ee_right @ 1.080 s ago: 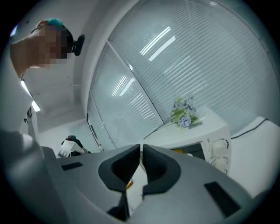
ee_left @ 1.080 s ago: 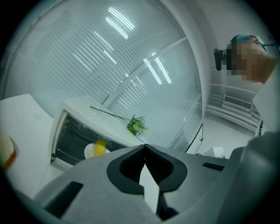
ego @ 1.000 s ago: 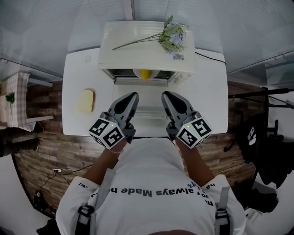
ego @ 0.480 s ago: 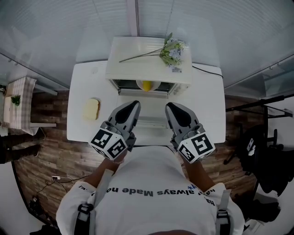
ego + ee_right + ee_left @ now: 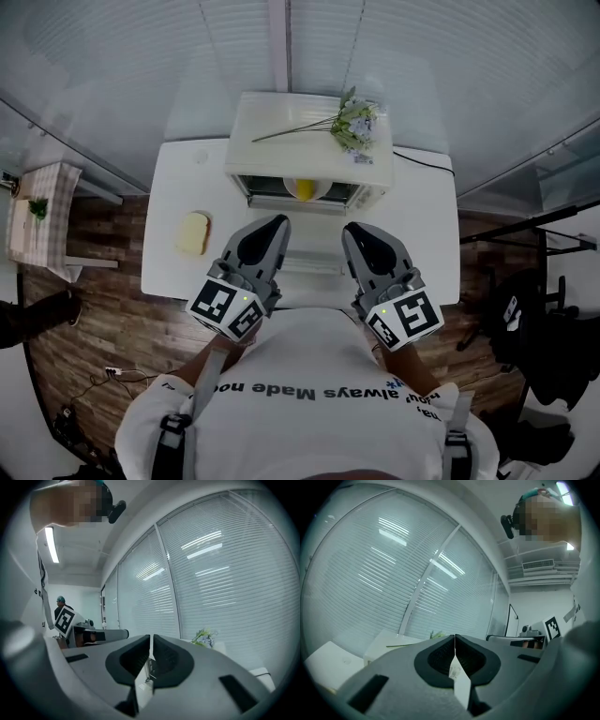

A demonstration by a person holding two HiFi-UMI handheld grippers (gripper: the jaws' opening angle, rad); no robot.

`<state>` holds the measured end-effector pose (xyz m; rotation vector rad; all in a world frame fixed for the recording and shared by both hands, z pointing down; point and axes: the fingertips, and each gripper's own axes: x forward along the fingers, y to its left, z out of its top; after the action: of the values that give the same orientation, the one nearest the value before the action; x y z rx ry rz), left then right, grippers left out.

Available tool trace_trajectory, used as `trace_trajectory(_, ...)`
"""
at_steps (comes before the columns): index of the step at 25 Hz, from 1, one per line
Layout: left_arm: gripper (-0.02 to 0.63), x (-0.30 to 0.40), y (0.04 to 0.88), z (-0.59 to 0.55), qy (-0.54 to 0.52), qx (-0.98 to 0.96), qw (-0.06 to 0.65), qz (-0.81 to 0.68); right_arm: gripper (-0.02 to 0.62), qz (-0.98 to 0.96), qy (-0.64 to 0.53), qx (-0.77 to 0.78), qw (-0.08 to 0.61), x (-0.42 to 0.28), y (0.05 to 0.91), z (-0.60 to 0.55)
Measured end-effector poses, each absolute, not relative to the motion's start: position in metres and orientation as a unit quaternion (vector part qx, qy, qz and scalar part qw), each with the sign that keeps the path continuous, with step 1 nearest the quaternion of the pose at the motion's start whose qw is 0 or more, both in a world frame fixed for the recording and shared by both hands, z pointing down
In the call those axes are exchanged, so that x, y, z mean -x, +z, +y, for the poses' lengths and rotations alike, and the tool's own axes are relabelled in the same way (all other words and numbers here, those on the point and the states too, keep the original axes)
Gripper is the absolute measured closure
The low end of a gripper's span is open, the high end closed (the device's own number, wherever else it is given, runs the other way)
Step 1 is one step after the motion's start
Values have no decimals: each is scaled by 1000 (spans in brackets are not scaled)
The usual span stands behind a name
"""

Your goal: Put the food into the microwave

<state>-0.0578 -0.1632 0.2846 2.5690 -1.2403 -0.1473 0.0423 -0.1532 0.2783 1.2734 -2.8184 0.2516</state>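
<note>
White microwave (image 5: 281,159) stands at 12 o'clock with its door down and a bowl (image 5: 305,188) of yellow food inside. Bread (image 5: 192,233) lies on the table (image 5: 422,234) at 10 o'clock. Left gripper (image 5: 274,223) and right gripper (image 5: 353,230) are both closed and empty. I think the left one should open wide, then approach the bread low and gently.

The microwave (image 5: 281,127) stands at the middle of the worktop's (image 5: 422,234) far edge with its door (image 5: 314,246) folded down towards the person. A yellow food item (image 5: 304,187) on a pale dish (image 5: 319,191) shows in the opening, and a spray of flowers (image 5: 354,127) lies across the top. A slice of bread (image 5: 193,233) lies near the worktop's left edge, while the left tool (image 5: 277,223) and right tool (image 5: 354,230) hang over the near edge on either side of the door, both pointing at the microwave.
</note>
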Motion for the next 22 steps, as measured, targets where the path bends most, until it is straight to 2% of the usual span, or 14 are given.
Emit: trace_trajectory(22,594,58,277,-167,-77,-887,152,-428,569,-906,74,-416,19,-36,270,-159)
